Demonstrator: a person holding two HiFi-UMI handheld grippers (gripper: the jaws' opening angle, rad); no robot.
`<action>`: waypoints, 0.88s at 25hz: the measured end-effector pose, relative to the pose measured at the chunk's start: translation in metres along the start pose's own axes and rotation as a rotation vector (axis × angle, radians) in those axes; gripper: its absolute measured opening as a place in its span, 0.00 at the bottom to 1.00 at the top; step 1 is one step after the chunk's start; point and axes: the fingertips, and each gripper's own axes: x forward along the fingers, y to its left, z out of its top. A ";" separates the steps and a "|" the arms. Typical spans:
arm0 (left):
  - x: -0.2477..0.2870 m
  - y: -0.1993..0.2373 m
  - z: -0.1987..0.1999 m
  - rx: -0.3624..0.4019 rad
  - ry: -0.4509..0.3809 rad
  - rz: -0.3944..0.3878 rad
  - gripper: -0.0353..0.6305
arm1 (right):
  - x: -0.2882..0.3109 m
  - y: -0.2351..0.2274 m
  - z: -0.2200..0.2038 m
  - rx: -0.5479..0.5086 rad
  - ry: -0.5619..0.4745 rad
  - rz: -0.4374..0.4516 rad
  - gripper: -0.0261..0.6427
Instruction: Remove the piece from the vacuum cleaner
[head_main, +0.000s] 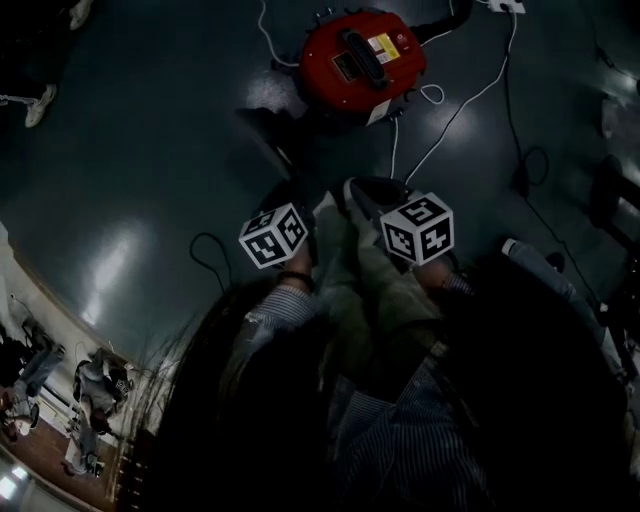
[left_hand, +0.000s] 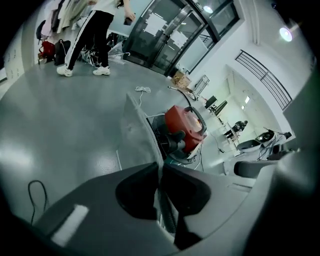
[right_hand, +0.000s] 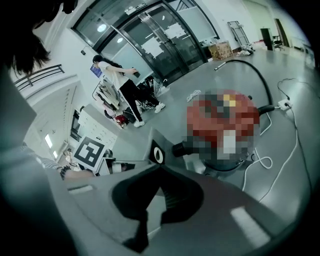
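Observation:
The red vacuum cleaner (head_main: 362, 58) stands on the dark floor ahead of me, with a black handle on top; it also shows as the vacuum (left_hand: 185, 127) and, partly mosaicked, the vacuum (right_hand: 225, 125). A thin flat grey piece (left_hand: 137, 135) is held clear of it, edge-on between the left gripper's jaws. The left gripper (left_hand: 161, 167) is shut on that piece. From the other side, the right gripper (right_hand: 159, 167) is shut on the same piece (right_hand: 160, 150), which has a white oval hole. In the head view, the left gripper (head_main: 290, 225) and right gripper (head_main: 400, 225) sit side by side.
White cables (head_main: 470, 100) run from the vacuum over the floor. A thin black cable loop (head_main: 205, 255) lies at the left. A person (left_hand: 92, 35) stands far off near glass doors. Shoes (head_main: 40, 100) show at the head view's upper left. Chairs and desks stand beyond the vacuum.

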 end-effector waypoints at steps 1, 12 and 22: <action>-0.011 -0.006 0.000 -0.012 -0.007 -0.007 0.09 | -0.007 0.006 0.003 -0.014 0.002 0.000 0.04; -0.142 -0.073 0.038 -0.049 -0.151 -0.081 0.09 | -0.101 0.079 0.048 -0.133 -0.045 0.013 0.04; -0.230 -0.125 0.064 0.045 -0.245 -0.140 0.09 | -0.162 0.131 0.053 -0.297 -0.045 0.013 0.04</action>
